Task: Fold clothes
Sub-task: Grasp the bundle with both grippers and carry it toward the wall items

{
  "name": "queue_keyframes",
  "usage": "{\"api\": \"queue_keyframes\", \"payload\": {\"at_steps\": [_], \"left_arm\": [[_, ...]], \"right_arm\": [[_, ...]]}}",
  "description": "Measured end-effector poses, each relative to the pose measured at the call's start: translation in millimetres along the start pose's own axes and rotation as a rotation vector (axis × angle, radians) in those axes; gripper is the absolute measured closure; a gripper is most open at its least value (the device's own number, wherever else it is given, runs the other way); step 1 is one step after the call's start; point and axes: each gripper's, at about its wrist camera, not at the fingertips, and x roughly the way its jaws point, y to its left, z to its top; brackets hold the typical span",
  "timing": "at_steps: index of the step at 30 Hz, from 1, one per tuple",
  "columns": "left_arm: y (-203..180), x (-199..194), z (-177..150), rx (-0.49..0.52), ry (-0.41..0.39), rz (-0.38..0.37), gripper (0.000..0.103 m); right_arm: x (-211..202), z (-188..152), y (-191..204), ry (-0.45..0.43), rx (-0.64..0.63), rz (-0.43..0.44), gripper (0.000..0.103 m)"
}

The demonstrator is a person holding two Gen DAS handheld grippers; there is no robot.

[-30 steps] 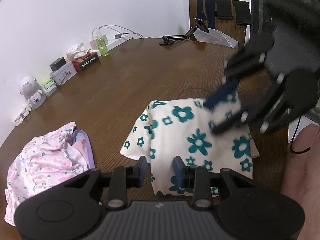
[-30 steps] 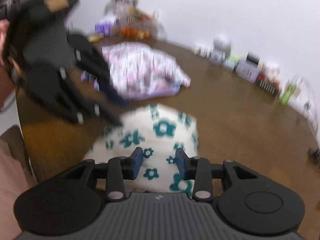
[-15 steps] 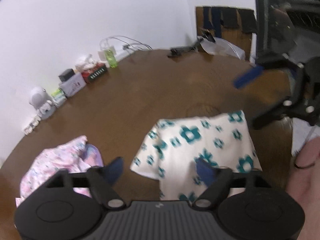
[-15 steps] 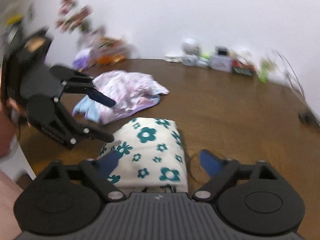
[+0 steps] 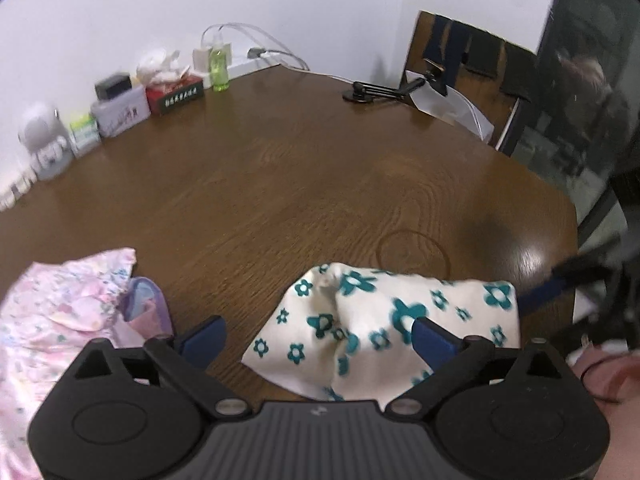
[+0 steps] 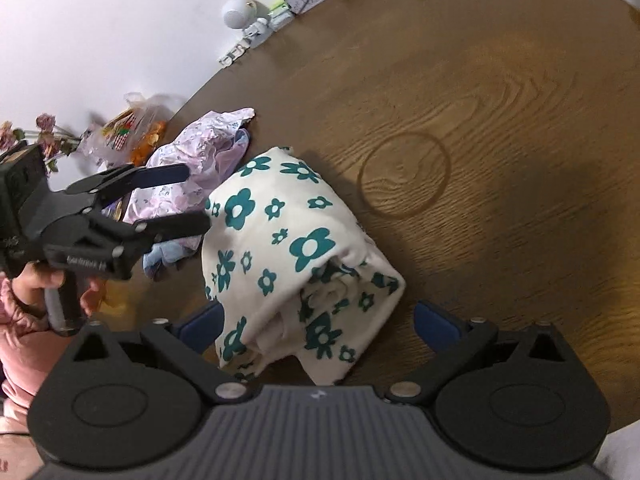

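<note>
Right wrist: both claws opening, clear of floral garment (image 6: 288, 256).

Black plastic left gripper (image 6: 168, 200) with blue finger pads and silver screws; the person's hand (image 6: 44, 284) wears a pink sleeve (image 6: 20, 344).

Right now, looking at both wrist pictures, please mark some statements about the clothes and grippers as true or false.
1. The floral garment lies folded on the table. True.
2. The left gripper clamps the floral garment. False: its jaws are opening, and nothing is between them.
3. The pink garment lies crumpled beside the floral one. True.
4. The right gripper holds the pink garment. False: its jaws are opening around the floral garment without gripping it.
</note>
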Motion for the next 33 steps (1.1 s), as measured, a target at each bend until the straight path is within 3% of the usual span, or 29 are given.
{"api": "queue_keyframes", "payload": {"at_steps": [7,16,19,21,23,27,31,33], "left_arm": [[31,33,5,-0.065,0.013,-0.151,0.002],[63,63,-2,-0.144,0.098,-0.347,0.0],[60,63,-3,-0.144,0.09,-0.338,0.0],[57,62,-4,-0.154,0.09,-0.324,0.0],[53,60,-6,-0.173,0.086,-0.32,0.003],[52,56,-15,-0.242,0.074,-0.372,0.029],[47,49,-26,-0.309,0.057,-0.391,0.047],[39,42,-31,-0.32,0.037,-0.378,0.051]], "right_arm": [[18,-2,3,0.019,0.04,0.008,0.001],[24,-2,8,-0.038,0.043,0.048,0.002],[25,0,6,-0.053,0.046,0.05,0.011],[25,2,3,-0.062,0.06,0.048,0.026],[25,3,-2,-0.065,0.078,0.065,0.028],[28,4,-7,-0.071,0.077,0.089,0.037],[29,3,-13,-0.07,0.054,0.104,0.048],[29,4,-15,-0.07,0.048,0.114,0.051]]}}
